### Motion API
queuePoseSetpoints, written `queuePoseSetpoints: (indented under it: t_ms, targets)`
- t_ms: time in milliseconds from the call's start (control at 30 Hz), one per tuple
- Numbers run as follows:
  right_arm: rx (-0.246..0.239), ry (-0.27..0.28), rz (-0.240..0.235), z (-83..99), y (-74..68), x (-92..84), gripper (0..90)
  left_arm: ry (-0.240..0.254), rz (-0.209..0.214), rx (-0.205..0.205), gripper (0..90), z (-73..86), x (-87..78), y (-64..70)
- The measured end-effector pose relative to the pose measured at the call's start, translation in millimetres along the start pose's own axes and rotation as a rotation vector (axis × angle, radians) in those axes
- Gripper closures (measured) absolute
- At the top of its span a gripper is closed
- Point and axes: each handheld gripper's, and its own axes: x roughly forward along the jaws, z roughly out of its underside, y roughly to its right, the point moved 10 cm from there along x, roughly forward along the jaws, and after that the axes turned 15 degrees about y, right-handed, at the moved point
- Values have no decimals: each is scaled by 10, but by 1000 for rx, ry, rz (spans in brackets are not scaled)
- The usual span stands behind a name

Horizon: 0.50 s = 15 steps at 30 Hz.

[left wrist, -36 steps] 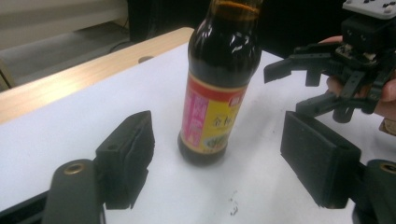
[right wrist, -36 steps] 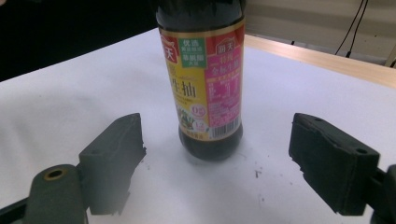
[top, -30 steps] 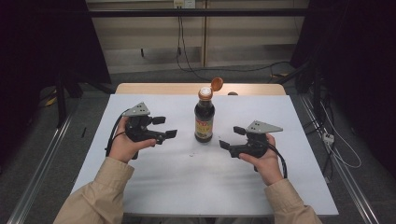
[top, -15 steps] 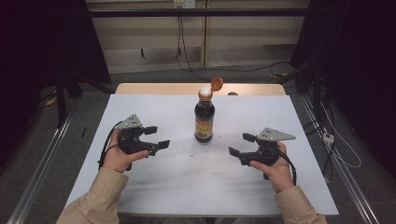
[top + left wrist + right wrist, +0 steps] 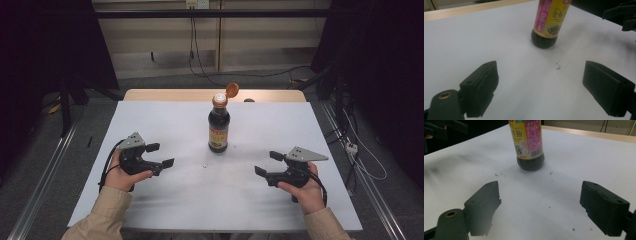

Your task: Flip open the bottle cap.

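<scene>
A dark sauce bottle (image 5: 219, 129) stands upright on the white bench (image 5: 165, 120), near the middle and toward the far side, between the two claws and well apart from each. Its body is nearly black with the liquid inside, it narrows to a short neck, and its orange flip cap (image 5: 232, 90) stands hinged open above the mouth. A label wraps the lower body: pink and yellow with printed characters and a small picture of a dish. The left claw (image 5: 161, 155) is held low over the bench at the near left, its jaws wide apart with nothing between them; they have just been opening further. The right claw (image 5: 268, 163) is held low at the near right, jaws likewise spread and empty. Both point inward toward the bottle. The high view gives the whole bottle with its cap and neck, the person's hands and beige sleeves (image 5: 107, 215), the wooden strip along the bench's far edge and the cables on the floor behind. The left gripper view cuts the bottle off above the label but shows the dish picture and the rounded base resting on the bench, a few dark specks (image 5: 558, 66) just in front of it, and the other claw at the upper right. The right gripper view shows the label's other side, with a barcode (image 5: 535, 152), and more scattered specks.
</scene>
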Motion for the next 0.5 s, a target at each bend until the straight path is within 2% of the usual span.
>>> queuePoseSetpoints:
  t_ms: [100, 133, 367, 500]
  targets:
    - [-14, -11, 7, 41, 6, -42, 160, 9, 1, -6, 125, 13, -40, 0]
    - [-3, -9, 9, 47, -1, -54, 160, 9, -3, -5, 123, 23, -54, -7]
    - [-24, -1, 29, 75, 15, -144, 161, -11, -12, -8, 110, 143, -146, -35]
    - [-16, 3, 38, 90, 35, -201, 163, -18, -17, -7, 110, 189, -189, -27]
